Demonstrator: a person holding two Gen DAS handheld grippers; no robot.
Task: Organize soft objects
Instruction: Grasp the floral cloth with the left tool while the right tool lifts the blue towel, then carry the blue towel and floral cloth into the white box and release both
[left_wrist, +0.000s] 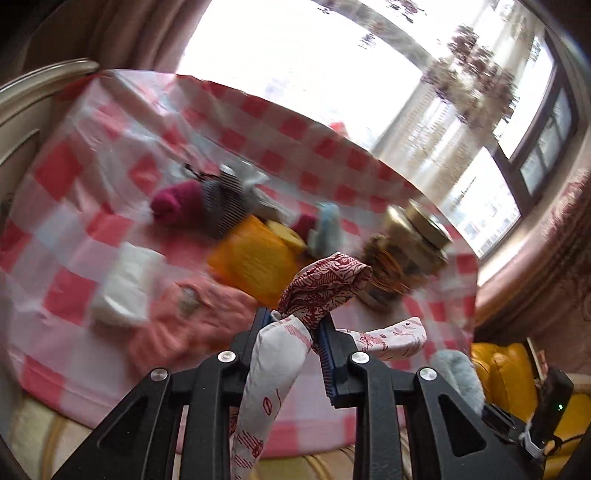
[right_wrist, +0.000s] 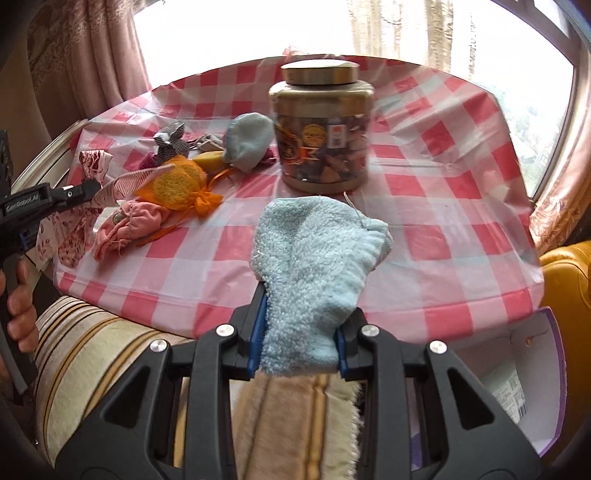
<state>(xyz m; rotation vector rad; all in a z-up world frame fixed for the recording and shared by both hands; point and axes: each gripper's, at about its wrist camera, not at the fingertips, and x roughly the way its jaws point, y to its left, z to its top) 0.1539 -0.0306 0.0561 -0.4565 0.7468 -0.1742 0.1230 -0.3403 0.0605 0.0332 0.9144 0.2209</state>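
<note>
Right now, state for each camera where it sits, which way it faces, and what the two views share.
Left wrist: on the left gripper, angled down across the checked table; its jaws clamp a red-patterned cloth.
Right wrist: on the right gripper, facing the table toward the window; its jaws clamp a blue fluffy cloth; a hand shows at left.
Shared: gold-lidded jar, orange pouch, pink cloth.

Two wrist views, close above one shared checkered table (right_wrist: 424, 206).
</note>
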